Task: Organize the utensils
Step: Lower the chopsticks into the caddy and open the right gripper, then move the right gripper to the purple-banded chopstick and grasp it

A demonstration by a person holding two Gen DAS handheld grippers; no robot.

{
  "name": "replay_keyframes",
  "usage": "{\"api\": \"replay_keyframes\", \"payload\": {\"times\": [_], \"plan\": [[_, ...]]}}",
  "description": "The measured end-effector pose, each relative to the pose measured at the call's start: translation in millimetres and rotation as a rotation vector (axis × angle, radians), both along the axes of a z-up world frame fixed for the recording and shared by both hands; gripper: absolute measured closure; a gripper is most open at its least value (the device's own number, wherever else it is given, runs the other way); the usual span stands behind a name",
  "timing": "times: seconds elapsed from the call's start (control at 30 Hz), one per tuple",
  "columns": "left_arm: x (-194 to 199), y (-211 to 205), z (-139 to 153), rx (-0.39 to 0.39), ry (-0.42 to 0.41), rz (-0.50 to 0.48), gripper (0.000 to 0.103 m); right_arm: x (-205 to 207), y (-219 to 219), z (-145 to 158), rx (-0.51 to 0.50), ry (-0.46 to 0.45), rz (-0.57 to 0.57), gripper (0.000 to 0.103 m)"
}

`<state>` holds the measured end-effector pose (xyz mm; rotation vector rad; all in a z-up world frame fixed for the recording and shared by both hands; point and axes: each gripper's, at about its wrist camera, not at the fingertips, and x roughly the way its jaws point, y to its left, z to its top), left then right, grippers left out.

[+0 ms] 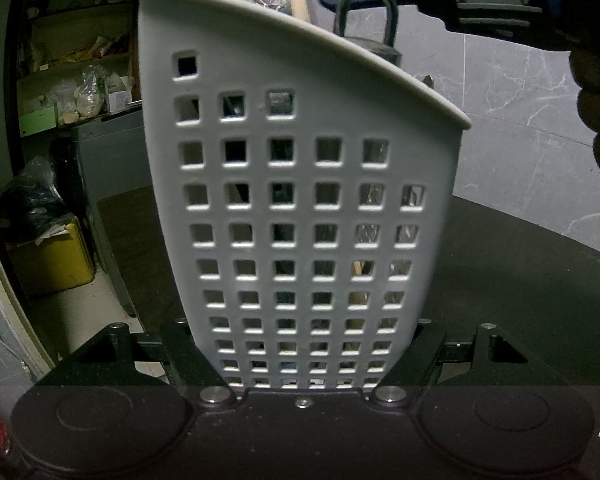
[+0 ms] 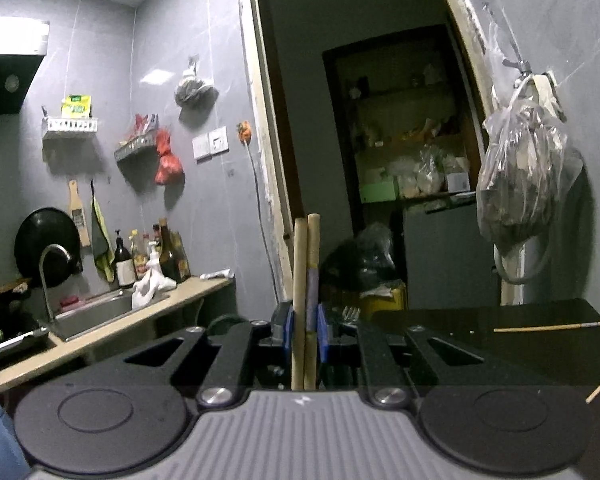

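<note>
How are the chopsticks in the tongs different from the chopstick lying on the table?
The chopsticks in the right tongs are a pair standing upright; the loose chopstick is single and lies flat on the dark table. The pair is pinched between the blue pads; nothing touches the loose one. Both look like pale wood with a bluish band.

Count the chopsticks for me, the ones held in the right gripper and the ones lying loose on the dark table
Chopsticks held in the right gripper: 2
Chopsticks loose on the dark table: 2
Total: 4
</note>
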<state>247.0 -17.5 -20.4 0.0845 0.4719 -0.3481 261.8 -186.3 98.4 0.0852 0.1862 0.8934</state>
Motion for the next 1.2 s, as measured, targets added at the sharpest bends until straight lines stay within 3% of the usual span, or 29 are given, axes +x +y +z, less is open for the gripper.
{"api": "replay_keyframes", "payload": {"times": [0.07, 0.17, 0.23, 0.27, 0.37, 0.5, 0.6, 0.73, 1.03, 1.2], "plan": [[-1, 0, 0, 0.001, -0.001, 0.0, 0.027, -2, -3, 2, 0.003, 0.0, 0.009, 0.073], [-1, 0, 0, 0.001, -0.001, 0.0, 0.027, -3, -7, 4, 0.0, -0.002, 0.014, 0.068], [-1, -1, 0, 0.001, -0.001, 0.0, 0.027, -4, -11, 5, 0.006, -0.007, 0.015, 0.053], [-1, 0, 0, 0.001, -0.001, -0.001, 0.027, -5, -14, 7, 0.01, -0.016, 0.009, 0.05], [-1, 0, 0, 0.001, -0.001, -0.001, 0.027, -4, -25, 13, 0.031, -0.041, -0.033, 0.038], [-2, 0, -1, 0.002, 0.003, -0.002, 0.027, 6, -43, 20, 0.055, -0.041, -0.123, 0.01], [-2, 1, 0, 0.003, 0.004, -0.002, 0.028, 20, -55, 20, 0.059, -0.009, -0.199, 0.001], [-3, 1, 0, 0.007, 0.006, -0.003, 0.028, 61, -65, 17, 0.033, 0.108, -0.316, 0.0], [-1, 2, 0, 0.015, 0.004, -0.011, 0.028, 215, -79, -6, -0.017, 0.465, -0.502, 0.0], [1, 6, -3, 0.004, -0.002, -0.023, 0.028, 306, -59, -31, -0.134, 0.614, -0.589, 0.0]]}}
